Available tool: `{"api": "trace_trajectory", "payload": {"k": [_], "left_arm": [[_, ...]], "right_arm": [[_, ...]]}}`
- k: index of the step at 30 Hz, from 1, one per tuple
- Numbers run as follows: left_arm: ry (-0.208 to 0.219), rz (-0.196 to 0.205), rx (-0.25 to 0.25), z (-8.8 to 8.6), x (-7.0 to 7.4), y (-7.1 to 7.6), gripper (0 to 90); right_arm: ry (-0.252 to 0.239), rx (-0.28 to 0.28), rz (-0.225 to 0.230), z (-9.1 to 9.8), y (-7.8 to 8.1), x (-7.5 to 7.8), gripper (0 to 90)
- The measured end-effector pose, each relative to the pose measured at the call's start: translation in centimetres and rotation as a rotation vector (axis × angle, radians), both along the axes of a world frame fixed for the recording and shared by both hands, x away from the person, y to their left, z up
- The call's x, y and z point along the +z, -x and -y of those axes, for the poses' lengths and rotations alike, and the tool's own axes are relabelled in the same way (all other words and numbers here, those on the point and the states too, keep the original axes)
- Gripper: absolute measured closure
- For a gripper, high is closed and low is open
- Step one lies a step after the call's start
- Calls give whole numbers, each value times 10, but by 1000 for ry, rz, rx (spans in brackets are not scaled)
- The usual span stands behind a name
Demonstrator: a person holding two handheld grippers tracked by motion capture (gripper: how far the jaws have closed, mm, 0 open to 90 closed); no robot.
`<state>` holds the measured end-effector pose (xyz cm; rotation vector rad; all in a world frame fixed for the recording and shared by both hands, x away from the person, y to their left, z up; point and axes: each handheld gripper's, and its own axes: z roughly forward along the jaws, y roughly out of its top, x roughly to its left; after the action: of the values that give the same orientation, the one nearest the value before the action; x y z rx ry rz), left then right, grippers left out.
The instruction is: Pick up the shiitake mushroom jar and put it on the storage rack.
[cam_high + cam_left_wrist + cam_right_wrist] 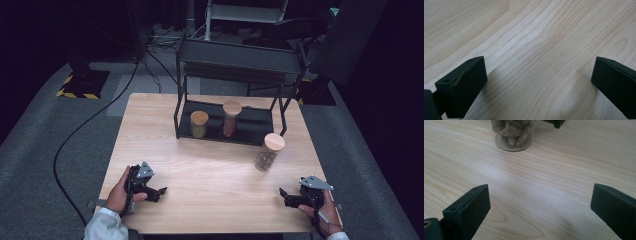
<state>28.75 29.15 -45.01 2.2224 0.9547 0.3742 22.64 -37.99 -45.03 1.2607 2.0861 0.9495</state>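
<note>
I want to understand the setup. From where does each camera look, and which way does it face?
High view: above the near edge, facing forward and down on the table; both hands and tools show.
Left gripper view: rides the left tool, facing bare wood.
Right gripper view: rides the right tool, facing the jar.
Shared: that jar shows in the high view too.

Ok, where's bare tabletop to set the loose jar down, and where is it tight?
The widest free patch is mid-table, bordered by the left gripper, the right gripper, the rack and the loose jar. The strip left of the rack to the table edge is also bare. It is crowded on the rack's lower shelf, around the two jars, and between the rack's right leg and the loose jar.
</note>
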Motion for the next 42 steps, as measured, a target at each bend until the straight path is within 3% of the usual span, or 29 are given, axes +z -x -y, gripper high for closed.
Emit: {"api": "trace_trajectory", "payload": {"k": [42], "left_arm": [[0, 0, 0, 0, 0, 0, 1]], "right_arm": [[-40, 36, 21, -11, -7, -4, 26]]}}
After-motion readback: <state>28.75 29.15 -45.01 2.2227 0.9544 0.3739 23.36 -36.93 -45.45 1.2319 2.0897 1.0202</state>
